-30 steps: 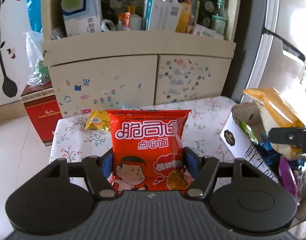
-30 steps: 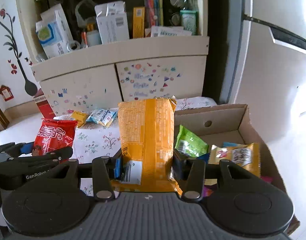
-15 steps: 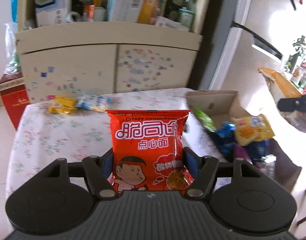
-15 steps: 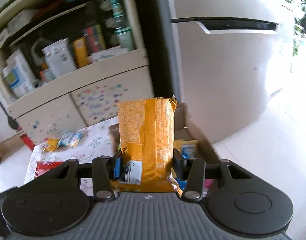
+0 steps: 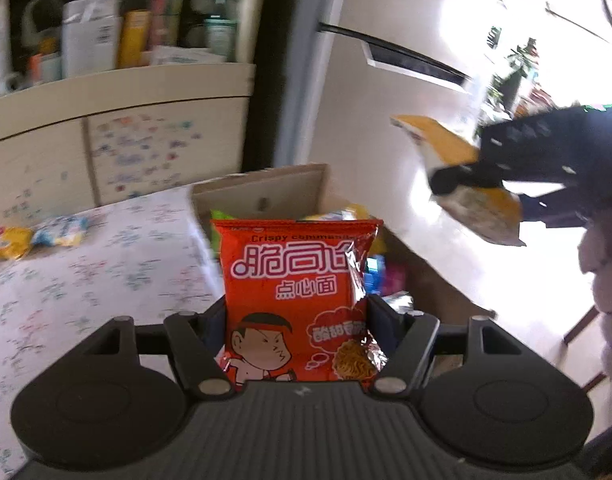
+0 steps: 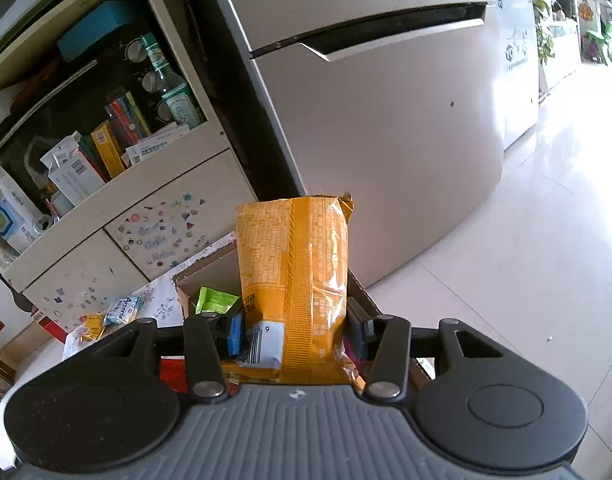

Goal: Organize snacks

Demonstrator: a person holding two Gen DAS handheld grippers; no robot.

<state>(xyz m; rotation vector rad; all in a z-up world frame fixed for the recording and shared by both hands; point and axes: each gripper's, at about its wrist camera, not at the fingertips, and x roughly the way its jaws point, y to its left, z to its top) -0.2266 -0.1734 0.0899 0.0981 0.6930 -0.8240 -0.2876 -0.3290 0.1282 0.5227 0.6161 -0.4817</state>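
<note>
The right gripper [image 6: 293, 330] is clamping an orange snack bag [image 6: 295, 280] upright between its two fingers, the printed back seam and barcode facing the camera. Behind the bag, an open cardboard box [image 6: 209, 268] is sitting at the table's edge, with a green packet [image 6: 213, 300] showing inside. On the floral-clothed table [image 6: 161, 304] to the left, a blue-and-white packet [image 6: 121, 310] and a yellow packet [image 6: 93, 326] are lying side by side. A silver refrigerator [image 6: 386, 120] is standing beyond, beside a cluttered cabinet [image 6: 105, 208].

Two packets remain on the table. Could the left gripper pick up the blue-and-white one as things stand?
Probably not: the left gripper is shut on the red noodle packet, and the blue-and-white packet lies apart.
</note>
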